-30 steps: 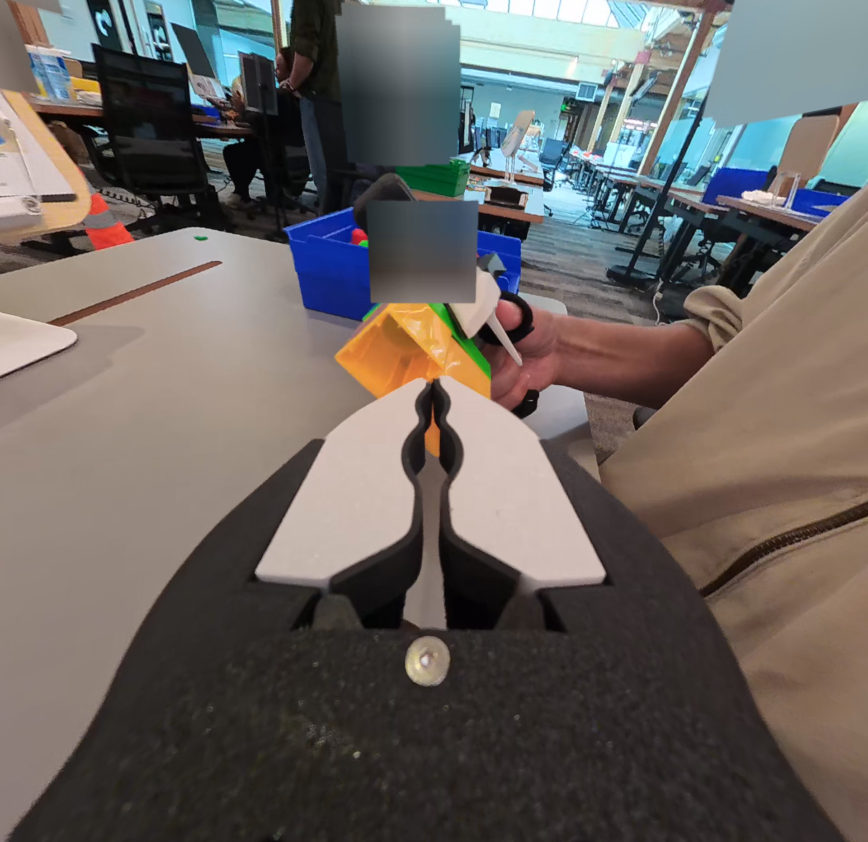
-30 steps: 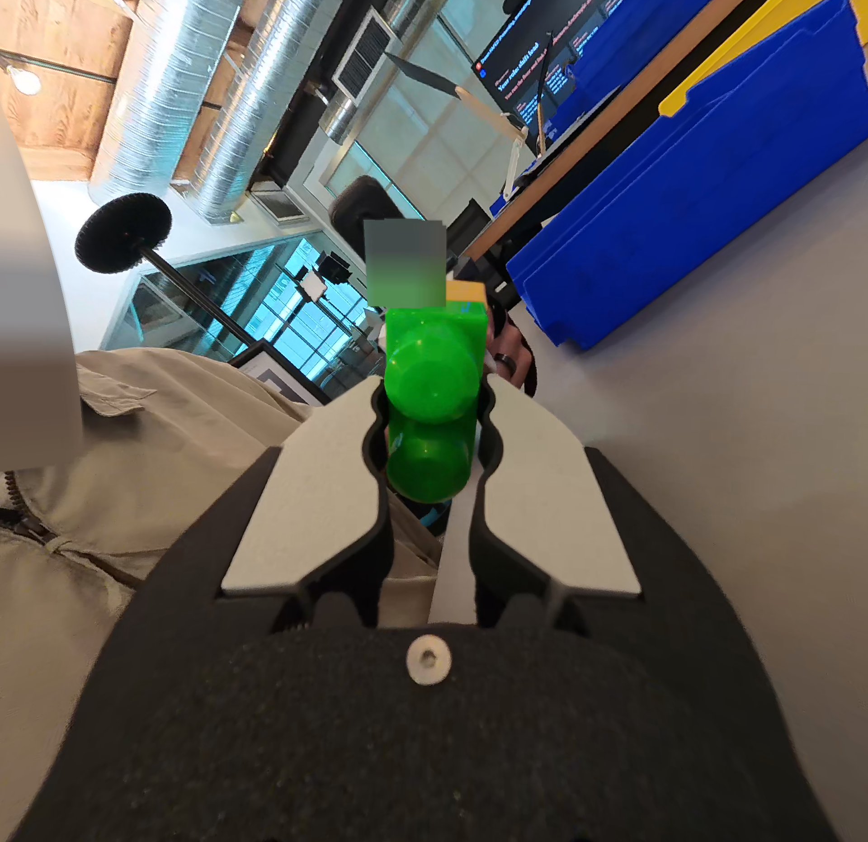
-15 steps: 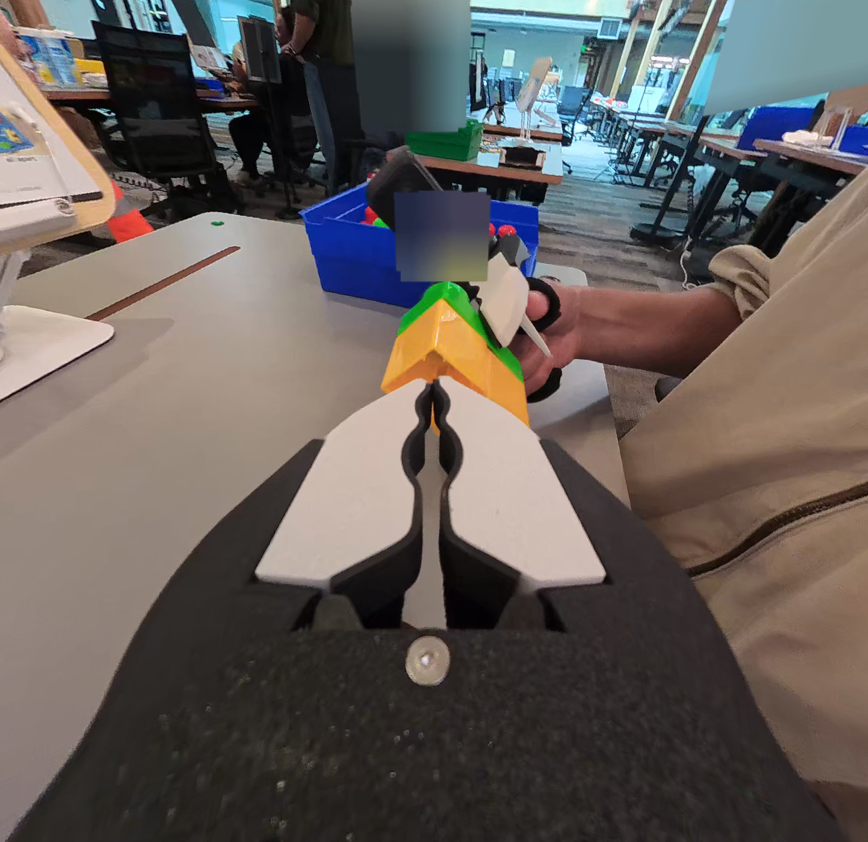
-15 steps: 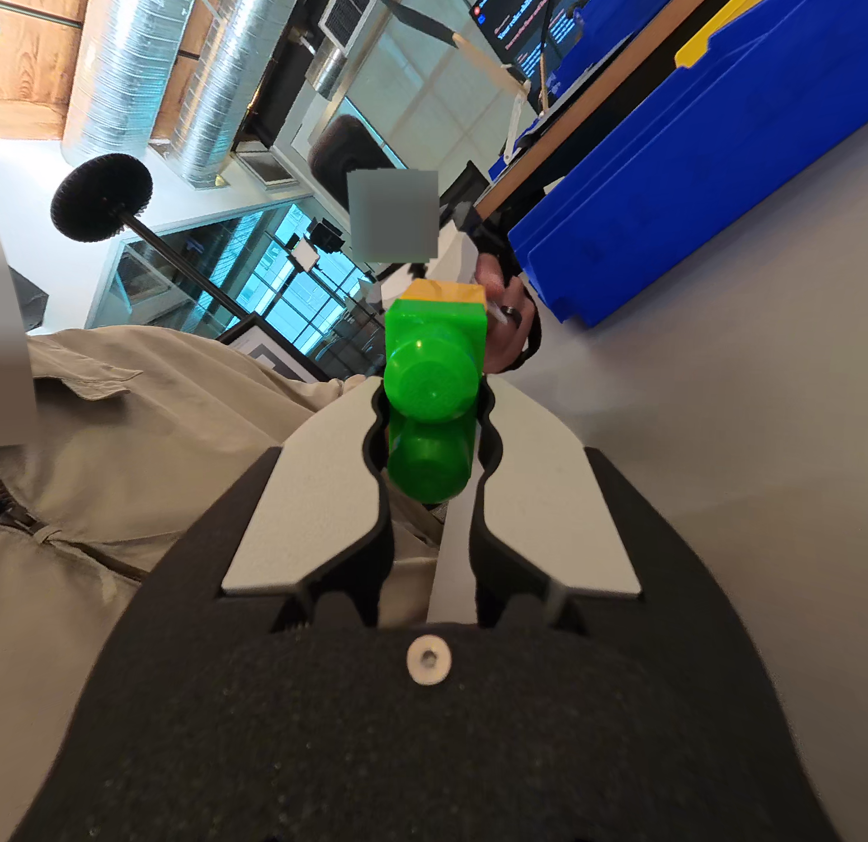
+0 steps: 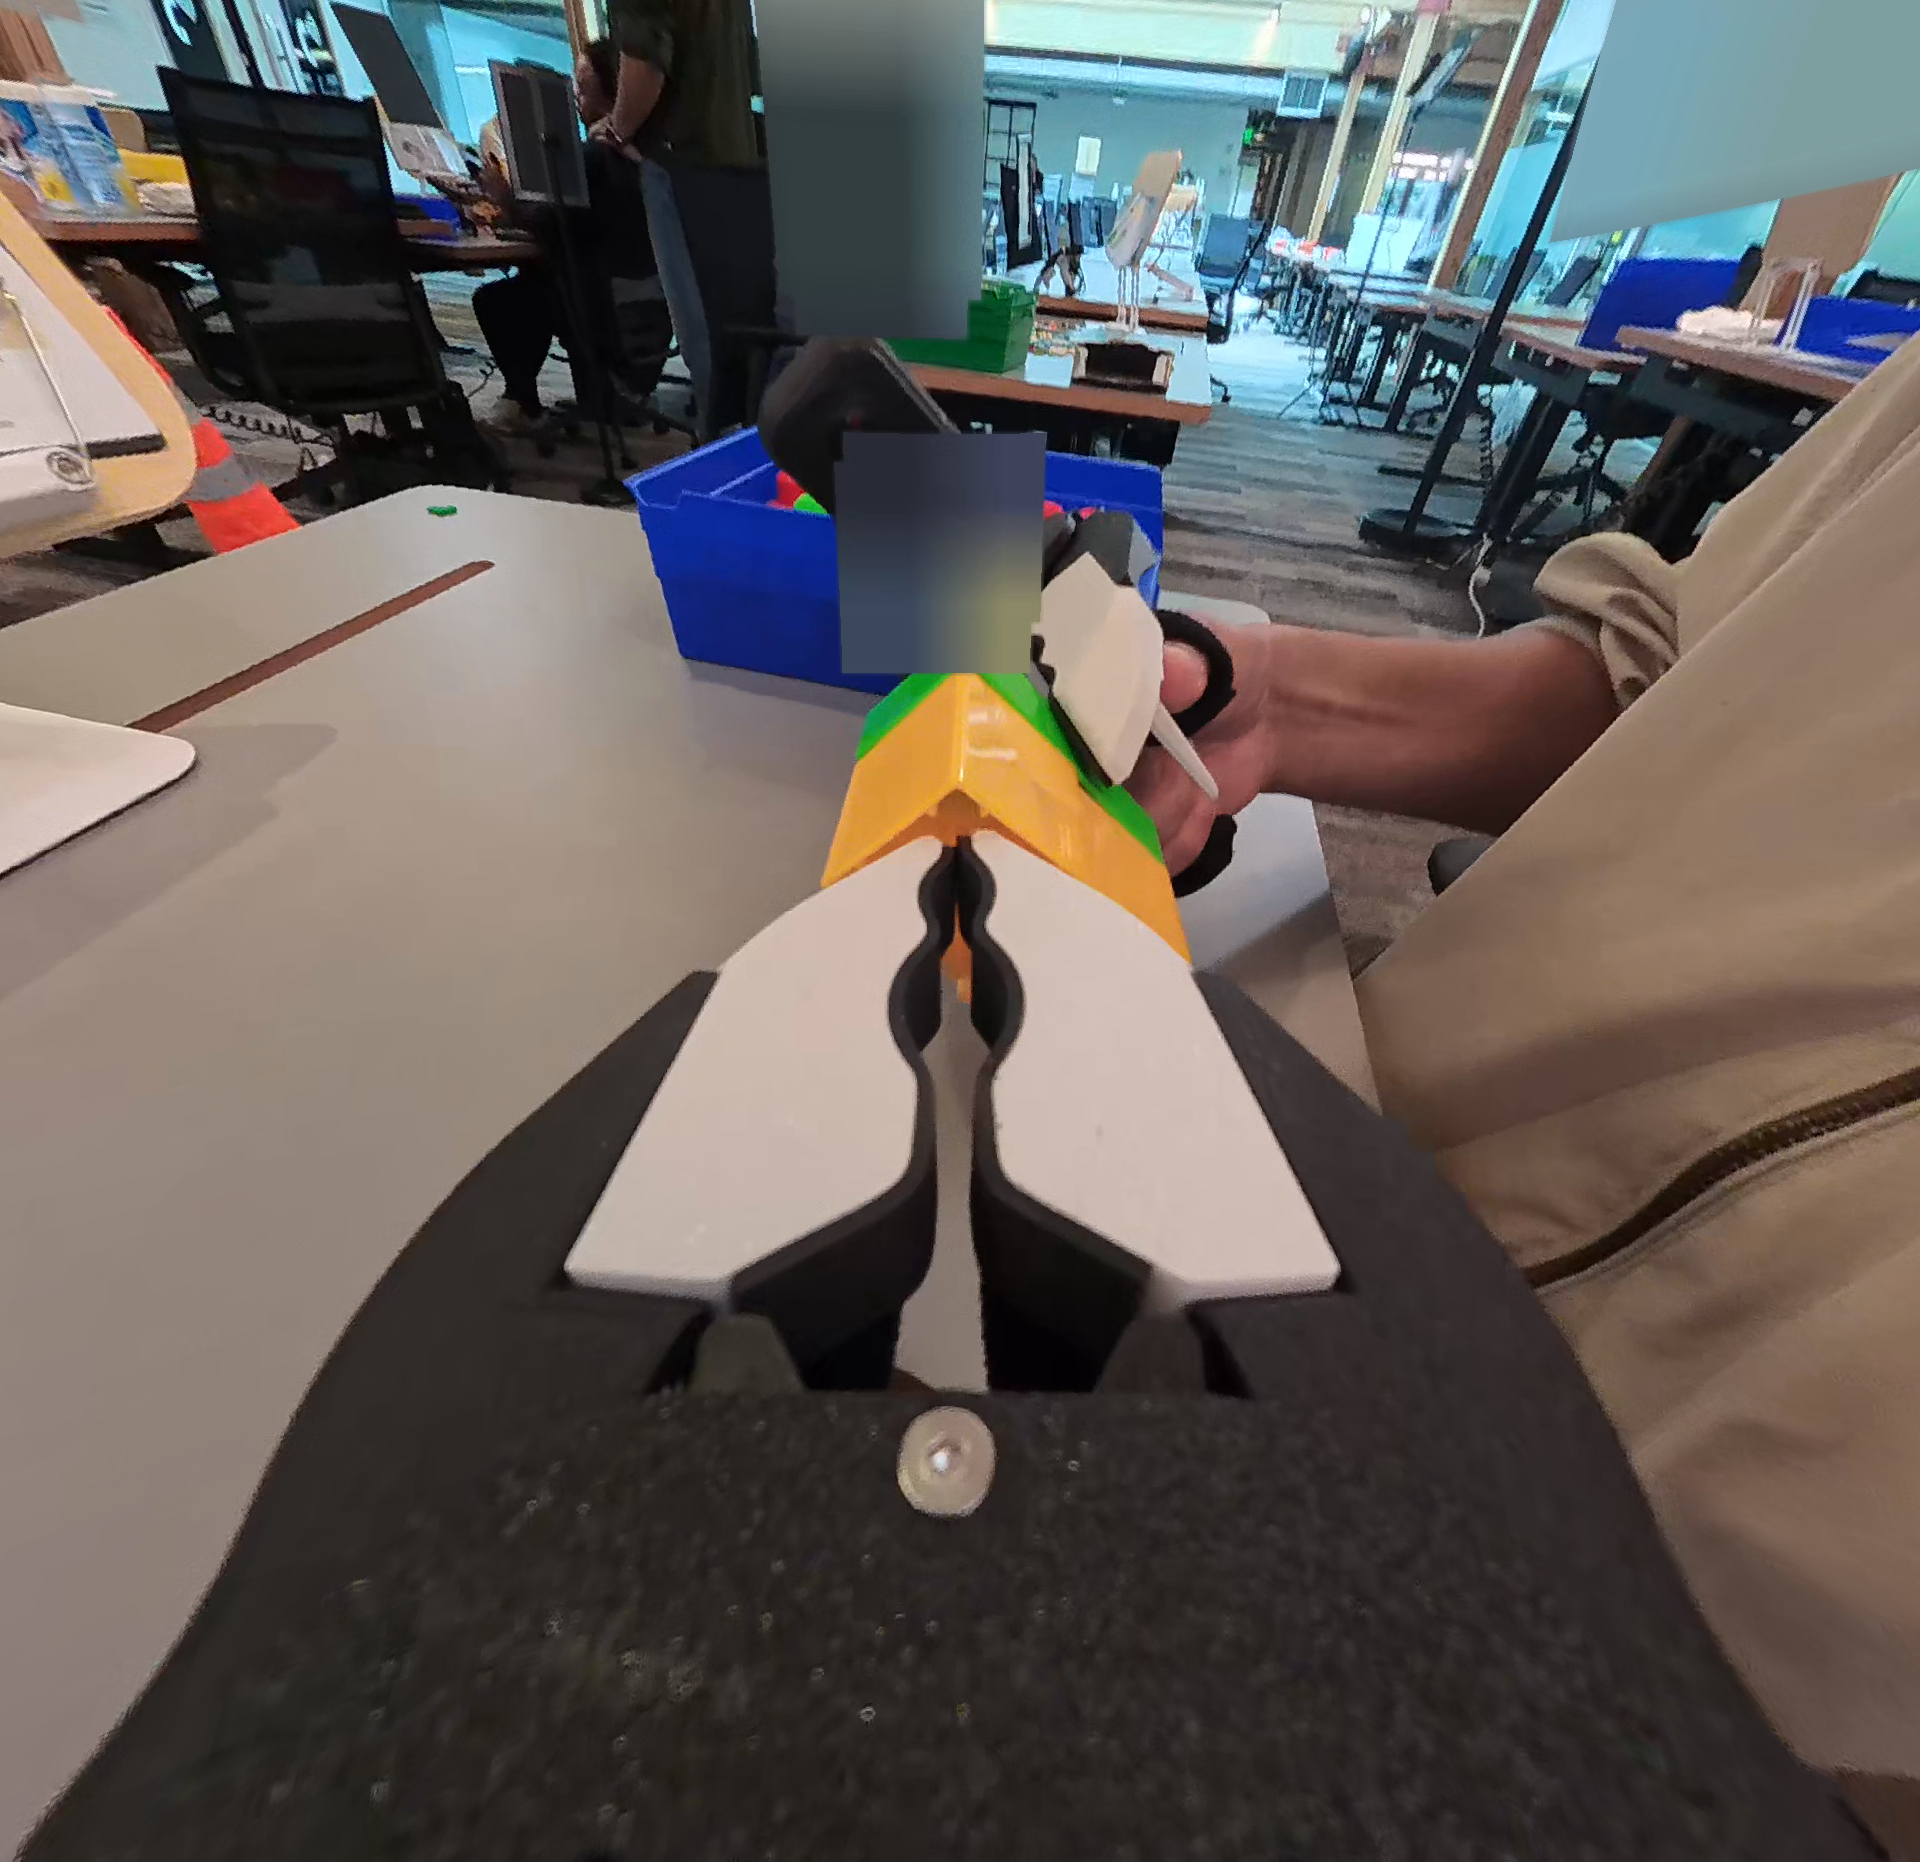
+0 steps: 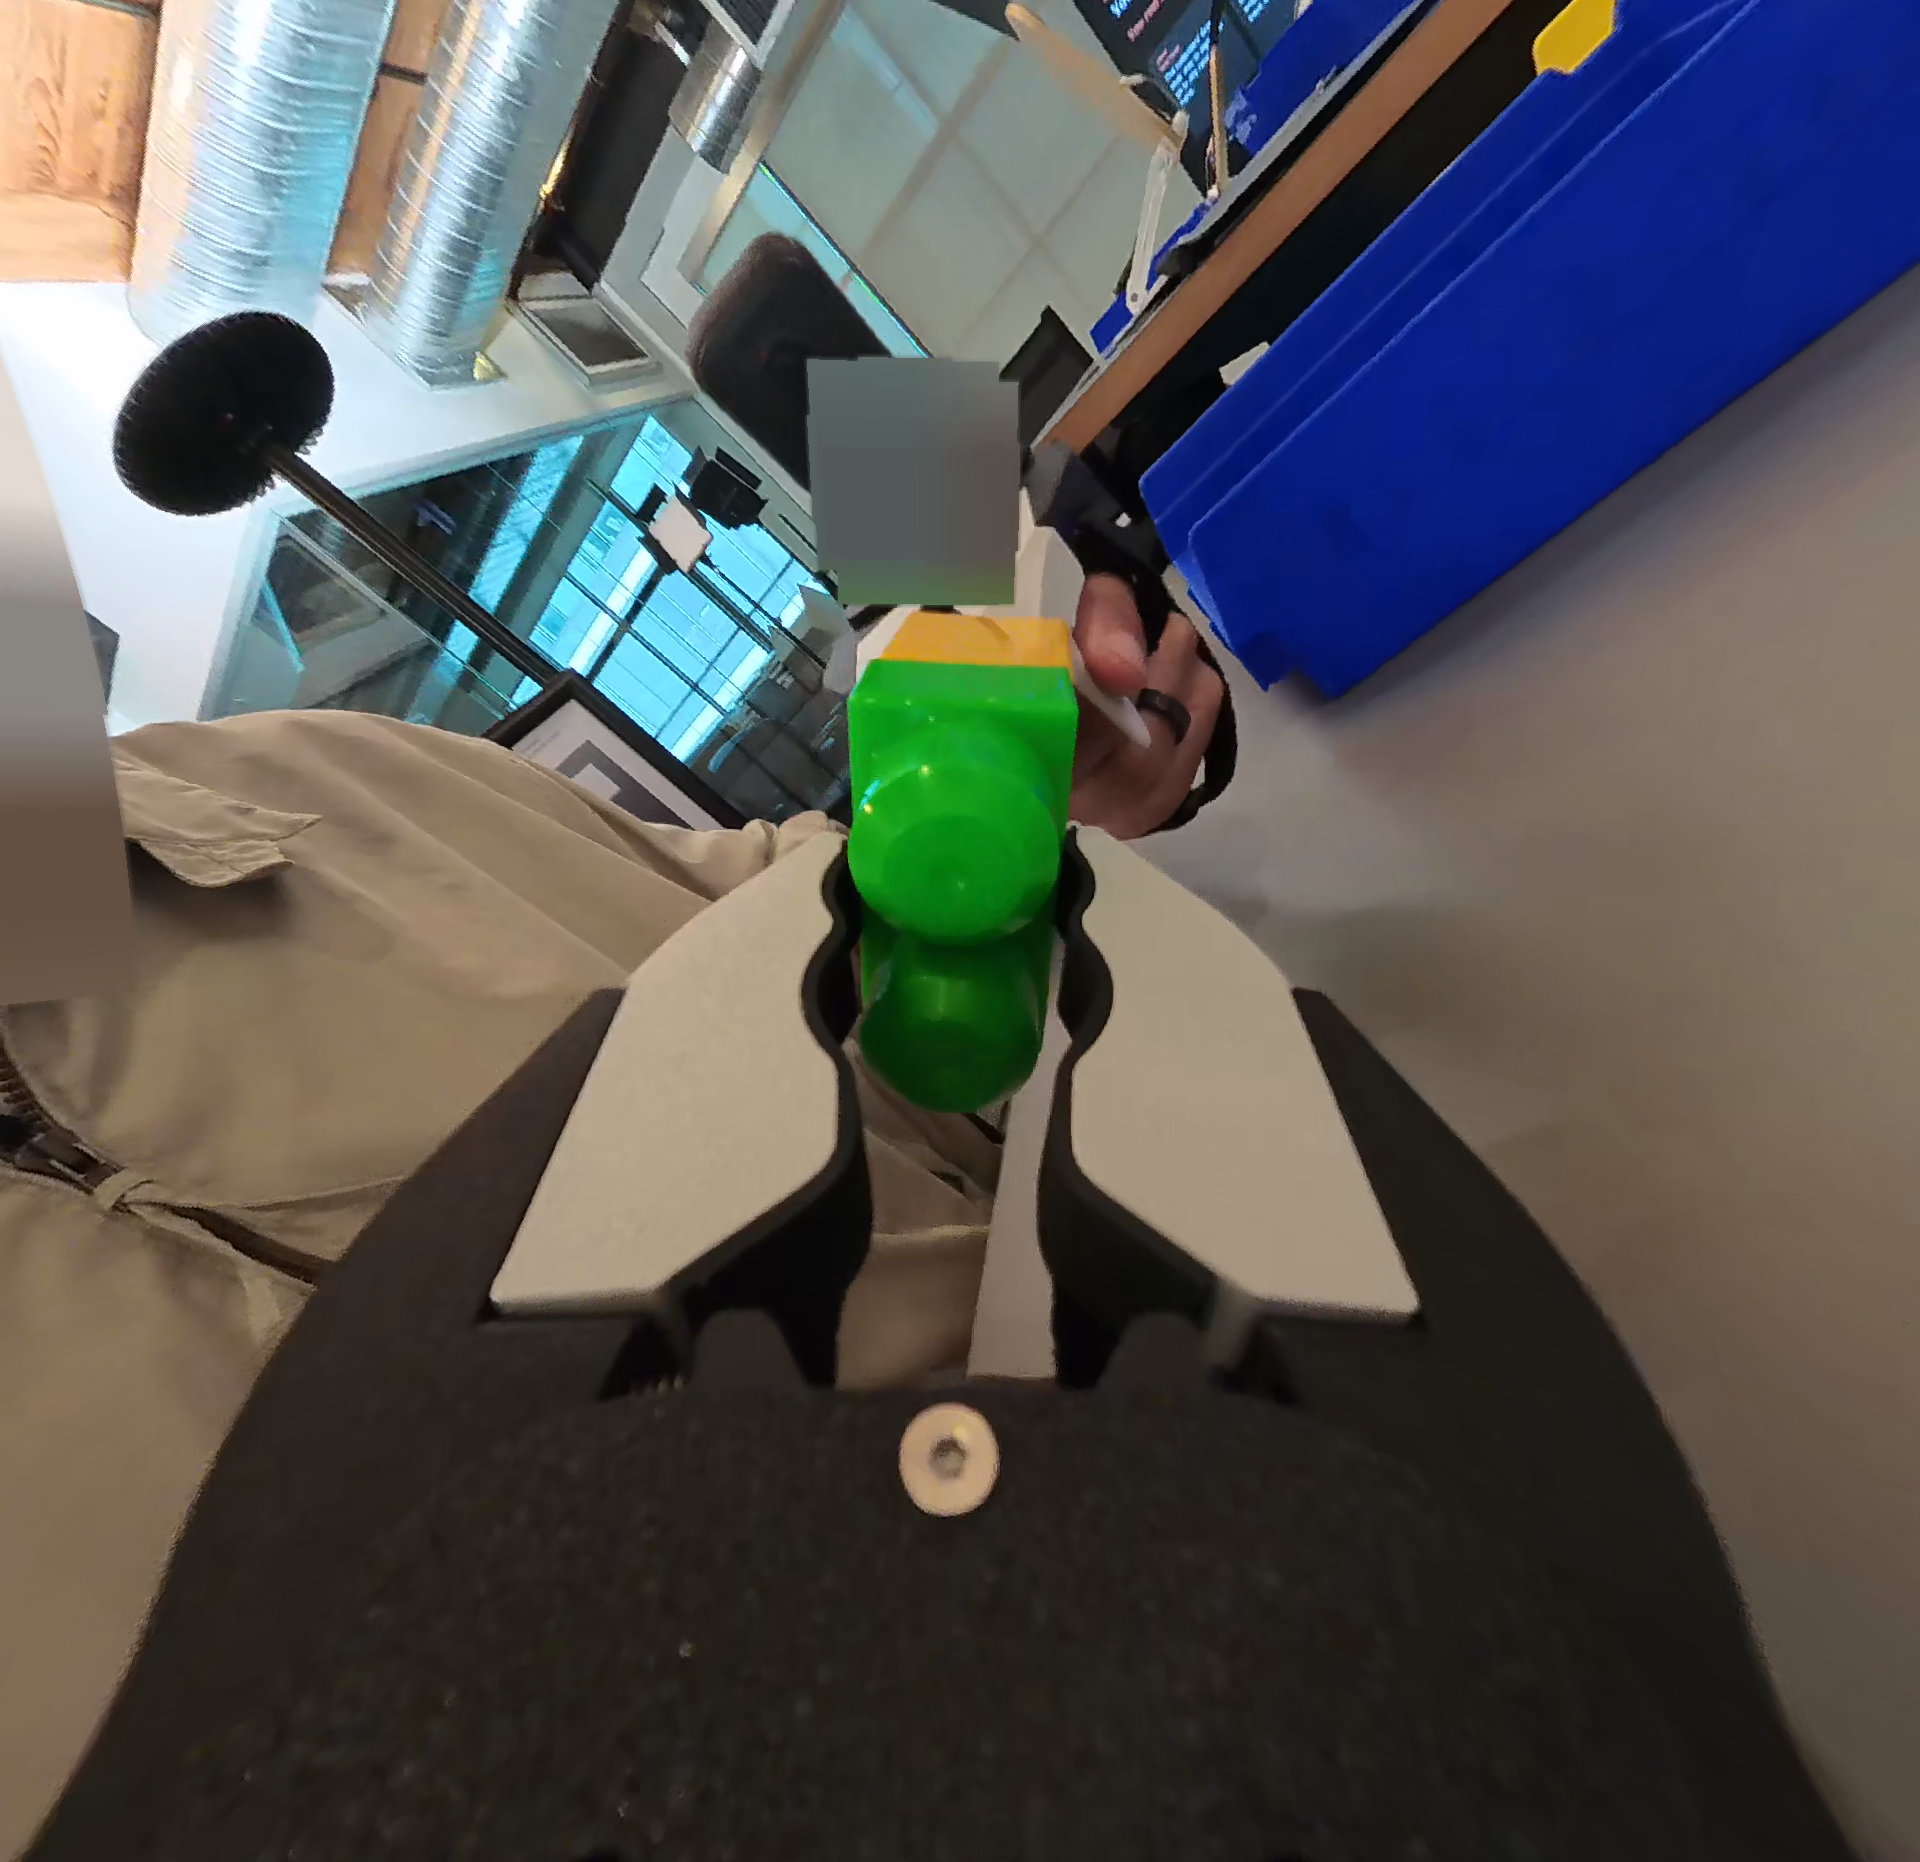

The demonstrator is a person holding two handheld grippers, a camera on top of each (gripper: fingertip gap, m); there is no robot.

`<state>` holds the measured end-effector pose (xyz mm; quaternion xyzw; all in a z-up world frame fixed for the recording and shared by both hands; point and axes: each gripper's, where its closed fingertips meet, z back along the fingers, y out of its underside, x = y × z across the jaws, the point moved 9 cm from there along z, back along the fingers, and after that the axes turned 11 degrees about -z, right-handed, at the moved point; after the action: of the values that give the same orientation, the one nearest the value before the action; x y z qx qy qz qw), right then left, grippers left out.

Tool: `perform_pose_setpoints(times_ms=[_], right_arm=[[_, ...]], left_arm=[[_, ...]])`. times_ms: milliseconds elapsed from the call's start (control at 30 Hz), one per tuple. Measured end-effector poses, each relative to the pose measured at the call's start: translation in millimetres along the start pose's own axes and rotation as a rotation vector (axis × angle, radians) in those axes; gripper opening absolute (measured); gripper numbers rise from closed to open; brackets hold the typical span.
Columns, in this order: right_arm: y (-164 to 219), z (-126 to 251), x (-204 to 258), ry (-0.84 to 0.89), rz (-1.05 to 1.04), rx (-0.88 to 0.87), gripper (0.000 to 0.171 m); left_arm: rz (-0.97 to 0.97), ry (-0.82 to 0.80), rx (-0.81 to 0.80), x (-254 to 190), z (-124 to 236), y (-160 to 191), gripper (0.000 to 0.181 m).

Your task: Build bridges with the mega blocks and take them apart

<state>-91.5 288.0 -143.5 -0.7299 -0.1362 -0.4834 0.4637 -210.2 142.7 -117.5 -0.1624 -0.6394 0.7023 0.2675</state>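
My left gripper [image 5: 954, 862] is shut on the thin wall of an orange block [image 5: 997, 804], held above the grey table [image 5: 416, 877]. A green block [image 5: 1081, 773] is joined to the orange block's far side. My right gripper [image 6: 956, 867] is shut on that green block [image 6: 956, 836], studs toward the camera, with the orange block [image 6: 982, 638] behind it. The right gripper also shows in the left wrist view [image 5: 1101, 669], held by a hand, clamped on the green block. The right wrist view is rolled sideways.
A blue bin [image 5: 727, 565] with loose blocks stands on the table beyond the held blocks; it shows in the right wrist view [image 6: 1558, 358] too. A white stand base [image 5: 73, 784] lies at the left. A person's beige jacket [image 5: 1662, 981] fills the right side. Both grippers' tips are close together, under 4 cm apart.
The joined orange and green blocks have rotated and lowered slightly, both grippers holding on. The right wrist view has tilted a little; the bin sits closer in the left wrist view.
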Motion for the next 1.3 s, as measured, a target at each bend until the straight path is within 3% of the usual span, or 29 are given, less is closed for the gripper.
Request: perform_pose_setpoints(times_ms=[67, 433, 600, 1300], right_arm=[[-2.0, -2.1, 0.0, -0.046, -0.025, -0.030, 0.036], [-4.3, 8.6, -2.5, 0.017, -0.014, -0.053, 0.036], [-3.6, 9.5, -3.5, 0.004, -0.042, -0.050, 0.036], [-3.1, 5.9, 0.2, -0.026, -0.062, -0.074, 0.036]], left_arm=[[0.043, 0.003, -0.079, 3.3, 0.8, -4.1, 0.000], [0.012, -0.095, -0.012, 12.9, 16.5, -2.6, 0.000], [-0.031, -0.011, 0.072, -3.3, 12.7, 1.2, 0.000], [0.000, 0.085, 0.000, -15.8, -8.6, 9.0, 0.000]])
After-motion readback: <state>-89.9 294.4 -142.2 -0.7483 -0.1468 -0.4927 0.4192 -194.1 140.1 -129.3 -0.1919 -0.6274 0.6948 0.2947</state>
